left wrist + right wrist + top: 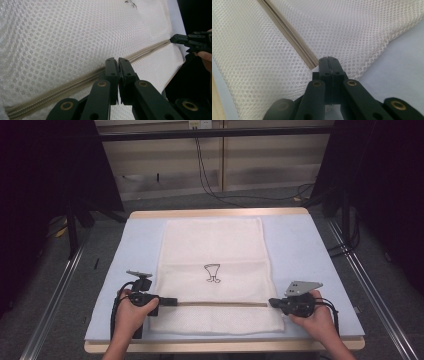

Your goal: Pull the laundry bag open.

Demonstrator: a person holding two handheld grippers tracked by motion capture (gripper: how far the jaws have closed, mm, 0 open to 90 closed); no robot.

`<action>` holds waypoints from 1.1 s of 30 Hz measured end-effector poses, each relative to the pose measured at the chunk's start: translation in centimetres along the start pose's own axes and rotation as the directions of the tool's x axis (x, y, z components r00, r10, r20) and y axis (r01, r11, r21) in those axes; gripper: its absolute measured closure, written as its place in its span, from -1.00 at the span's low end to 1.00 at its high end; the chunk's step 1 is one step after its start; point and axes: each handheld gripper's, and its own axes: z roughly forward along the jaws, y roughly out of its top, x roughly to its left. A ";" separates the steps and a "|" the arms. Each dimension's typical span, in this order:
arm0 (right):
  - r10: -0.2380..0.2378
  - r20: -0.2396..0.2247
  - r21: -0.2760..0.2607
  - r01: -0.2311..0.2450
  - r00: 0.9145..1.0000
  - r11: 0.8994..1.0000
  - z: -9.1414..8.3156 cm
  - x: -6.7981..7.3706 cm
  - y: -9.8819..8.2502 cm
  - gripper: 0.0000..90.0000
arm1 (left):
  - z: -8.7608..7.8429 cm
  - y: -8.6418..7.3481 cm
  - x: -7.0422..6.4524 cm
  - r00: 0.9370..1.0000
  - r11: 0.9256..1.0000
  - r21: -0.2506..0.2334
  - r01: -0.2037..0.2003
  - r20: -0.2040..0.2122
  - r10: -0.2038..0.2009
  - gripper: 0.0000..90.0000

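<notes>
White mesh laundry bag (214, 270) lies flat on the pale blue table cover (310, 250), long axis running away from the person, small black drawing (212, 272) mid-panel. Beige zipper (220, 303) runs crosswise near the person's end of the bag, side to side, so its long axis points straight from one gripper to the other. Left gripper (172, 301) sits at the zipper's left end, jaws pressed together; in the left gripper view the tips (117, 65) rest on the zipper tape (75, 82), probably pinching the tape or pull there, but what exactly is caught between them cannot be told. Right gripper (273, 302) sits at the zipper's right end, jaws likewise closed flat; the right gripper view shows its tips (328, 62) just beside the zipper's end stop (312, 65), on the mesh edge, seemingly clamping the fabric, though the grip itself is hidden under the jaws. Both grippers point inward along the zipper line, facing each other; the right gripper shows far off in the left gripper view (178, 39) at the zipper's far end. Zipper looks closed along its whole run. Likely next: one end holds as anchor while the other travels along the zipper axis, so the pull direction is sideways across the table, not toward or away from the person. Each hand is equally near its own end.
</notes>
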 end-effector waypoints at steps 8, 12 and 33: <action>0.000 0.001 -0.001 0.000 1.000 1.000 0.0 0.0 0.0 1.00 | -0.1 0.0 0.0 1.000 1.000 0.002 -0.007 -0.005 0.007 0.94; 0.001 0.002 -0.001 -0.001 1.000 1.000 0.0 0.1 0.0 1.00 | -0.3 0.0 0.2 1.000 1.000 0.003 -0.009 -0.017 0.009 0.94; -0.002 0.003 0.001 0.002 1.000 1.000 0.0 0.1 0.0 1.00 | -0.7 -0.1 0.4 1.000 1.000 0.000 -0.001 -0.027 0.001 0.94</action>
